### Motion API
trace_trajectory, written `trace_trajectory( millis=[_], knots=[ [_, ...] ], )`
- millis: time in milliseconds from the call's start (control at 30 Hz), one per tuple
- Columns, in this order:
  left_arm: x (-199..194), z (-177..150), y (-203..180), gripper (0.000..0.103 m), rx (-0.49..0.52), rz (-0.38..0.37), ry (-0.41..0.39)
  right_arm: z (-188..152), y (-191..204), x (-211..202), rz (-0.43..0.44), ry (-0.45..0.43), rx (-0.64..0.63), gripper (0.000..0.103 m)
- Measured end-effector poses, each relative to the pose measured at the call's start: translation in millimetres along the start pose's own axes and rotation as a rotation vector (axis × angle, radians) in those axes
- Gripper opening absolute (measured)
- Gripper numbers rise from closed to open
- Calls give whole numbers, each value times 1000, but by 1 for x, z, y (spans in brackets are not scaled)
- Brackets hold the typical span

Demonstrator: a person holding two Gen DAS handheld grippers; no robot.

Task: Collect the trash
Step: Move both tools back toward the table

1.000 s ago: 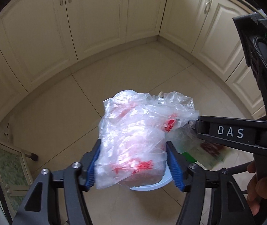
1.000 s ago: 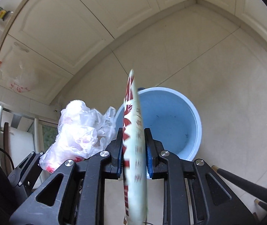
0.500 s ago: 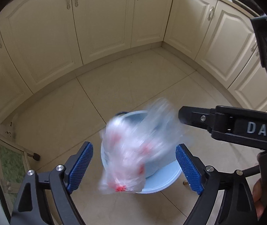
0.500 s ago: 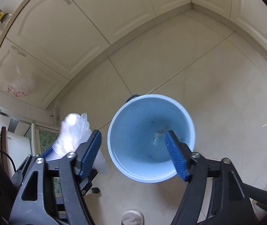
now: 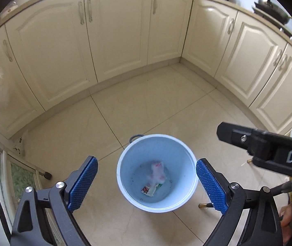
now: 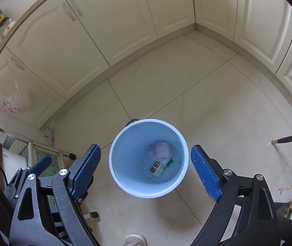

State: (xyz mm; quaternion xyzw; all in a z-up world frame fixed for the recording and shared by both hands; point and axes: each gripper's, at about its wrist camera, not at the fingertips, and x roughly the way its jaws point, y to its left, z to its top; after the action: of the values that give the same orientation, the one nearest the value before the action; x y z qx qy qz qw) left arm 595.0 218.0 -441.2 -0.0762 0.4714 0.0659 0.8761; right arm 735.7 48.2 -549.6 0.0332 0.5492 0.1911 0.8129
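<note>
From the left wrist, the left gripper [image 5: 147, 181] is spreading its jaws with nothing between them, the blue bin [image 5: 123, 186] below holding a crumpled plastic bag [image 5: 157, 171] and a flat wrapper [image 5: 148, 190]. From the right wrist, the right gripper [image 6: 146, 164] is also opening empty, the same bin [image 6: 113, 164] below its fingertips with bag [image 6: 162, 150] and wrapper [image 6: 157, 168] lying inside.

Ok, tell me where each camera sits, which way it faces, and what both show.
Left wrist: on the left gripper, looking steeply down at the blue bin; its opening, empty jaws and the right gripper's side show.
Right wrist: on the right gripper, looking down likewise; opening, empty jaws show.
Shared: bin, plastic bag and wrapper inside, cabinets.
</note>
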Motion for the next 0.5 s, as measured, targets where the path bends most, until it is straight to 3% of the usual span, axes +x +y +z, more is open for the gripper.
trace_trajectory(
  millis=[267,500],
  knots=[
    [-90,-14,-8,94,2,20,-98,-16,31,-74,-41,-65,-70,90],
    [-221,-48,-33,95,20,36,-280,-43,66,-195,-31,-232,-121,93]
  ],
)
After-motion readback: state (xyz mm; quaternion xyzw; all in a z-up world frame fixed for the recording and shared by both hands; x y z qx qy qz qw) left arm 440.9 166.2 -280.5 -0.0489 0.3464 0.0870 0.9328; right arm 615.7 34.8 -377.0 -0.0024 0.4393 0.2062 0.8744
